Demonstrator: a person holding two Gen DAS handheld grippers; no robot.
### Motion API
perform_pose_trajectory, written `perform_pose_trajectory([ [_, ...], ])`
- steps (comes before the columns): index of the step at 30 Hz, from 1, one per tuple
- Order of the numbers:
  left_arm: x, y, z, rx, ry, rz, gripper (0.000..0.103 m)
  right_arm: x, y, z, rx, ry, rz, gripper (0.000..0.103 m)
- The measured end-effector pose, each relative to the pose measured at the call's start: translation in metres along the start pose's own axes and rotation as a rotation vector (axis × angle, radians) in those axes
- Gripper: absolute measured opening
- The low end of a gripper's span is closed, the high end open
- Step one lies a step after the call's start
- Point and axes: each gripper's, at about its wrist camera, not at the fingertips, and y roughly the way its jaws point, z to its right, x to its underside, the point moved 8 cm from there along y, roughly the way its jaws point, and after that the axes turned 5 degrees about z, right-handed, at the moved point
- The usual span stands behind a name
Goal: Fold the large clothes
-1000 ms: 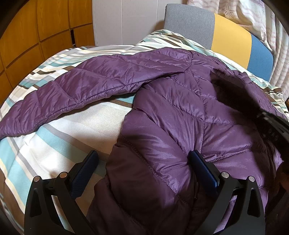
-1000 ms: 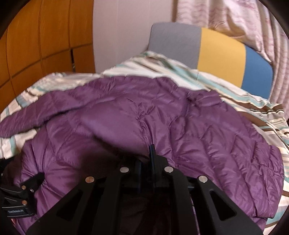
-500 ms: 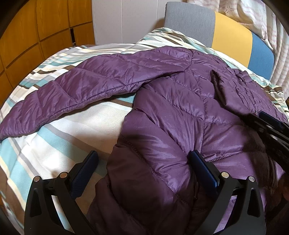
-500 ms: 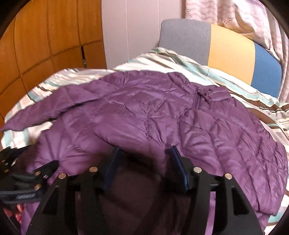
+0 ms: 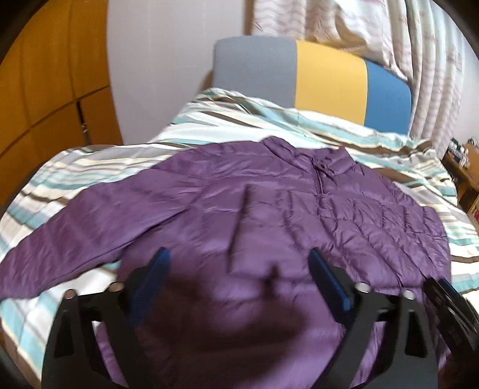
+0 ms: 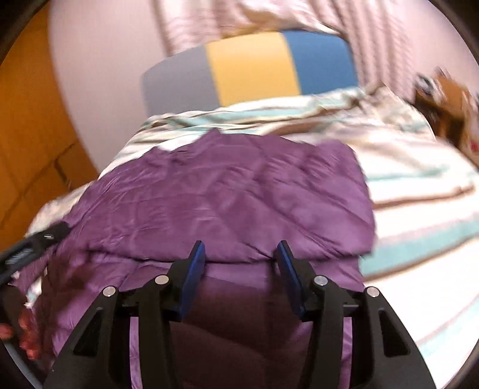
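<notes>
Jacket (image 5: pixel 269 209) spread on the striped bed (image 5: pixel 89 167), both tools empty
Left view: left gripper (image 5: pixel 239 278) gapes over the near hem, one sleeve trailing left. Right view: right gripper (image 6: pixel 241 263) half-open just short of a folded edge running crosswise

Both my wrist views are warm, dim indoor light w/ heavy fisheye bending at the edges and dark corners; right view is the more smeared by motion blur, esp. the headboard (image 6: pixel 251 68) and curtain (image 6: pixel 239 18). In the left view the purple jacket (image 5: pixel 269 203) shows soft sheen mid-frame but goes dark and out of focus in a big shadow between my left gripper (image 5: pixel 239 278) fingers. Same on the right: a dark shadow sits on the fabric under my right gripper (image 6: pixel 241 272), blue pads fairly sharp, no hard glare anywhere.
</notes>
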Motion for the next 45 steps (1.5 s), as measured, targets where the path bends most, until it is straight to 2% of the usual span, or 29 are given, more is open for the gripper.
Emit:
perform_pose_trajectory([
  [1,0.000,0.007,0.002,0.002,0.003,-0.008,0.073,0.000,-0.002,0.005,0.000,0.022,0.001,0.049],
  [4,0.004,0.031,0.010,-0.018,0.024,-0.037,0.069,0.002,-0.008,0.018,-0.004,0.081,0.007,0.049],
  [7,0.018,0.050,0.006,-0.062,0.069,-0.077,0.069,0.002,-0.013,0.026,-0.008,0.112,-0.003,0.049],
  [9,0.028,0.056,0.000,-0.034,0.041,-0.085,0.069,-0.003,-0.016,0.030,0.003,0.132,0.000,0.048],
  [12,0.030,0.057,-0.001,-0.036,0.039,-0.077,0.069,-0.021,-0.014,0.040,0.044,0.126,0.041,0.044],
  [16,0.031,0.057,0.000,-0.046,0.049,-0.072,0.069,-0.054,0.013,0.051,0.102,0.115,0.062,0.040],
  [21,0.033,0.058,-0.001,-0.044,0.041,-0.075,0.070,-0.072,0.058,0.068,0.164,0.087,0.013,0.029],
  [24,0.032,0.059,0.001,-0.043,0.042,-0.076,0.070,-0.069,0.080,0.076,0.200,0.049,-0.031,0.028],
  [26,0.033,0.060,0.001,-0.043,0.045,-0.077,0.071,-0.060,0.095,0.083,0.193,0.060,-0.072,0.028],
  [30,0.033,0.062,0.002,-0.051,0.054,-0.079,0.073,-0.055,0.104,0.086,0.189,0.060,-0.080,0.028],
  [37,0.033,0.063,0.002,-0.050,0.053,-0.079,0.075,-0.060,0.094,0.087,0.149,0.098,-0.057,0.030],
  [40,0.033,0.063,0.002,-0.050,0.053,-0.079,0.075,-0.064,0.061,0.087,0.134,0.141,-0.001,0.032],
  [45,0.033,0.063,0.002,-0.048,0.050,-0.079,0.076,-0.045,0.025,0.078,0.130,0.150,-0.003,0.032],
])
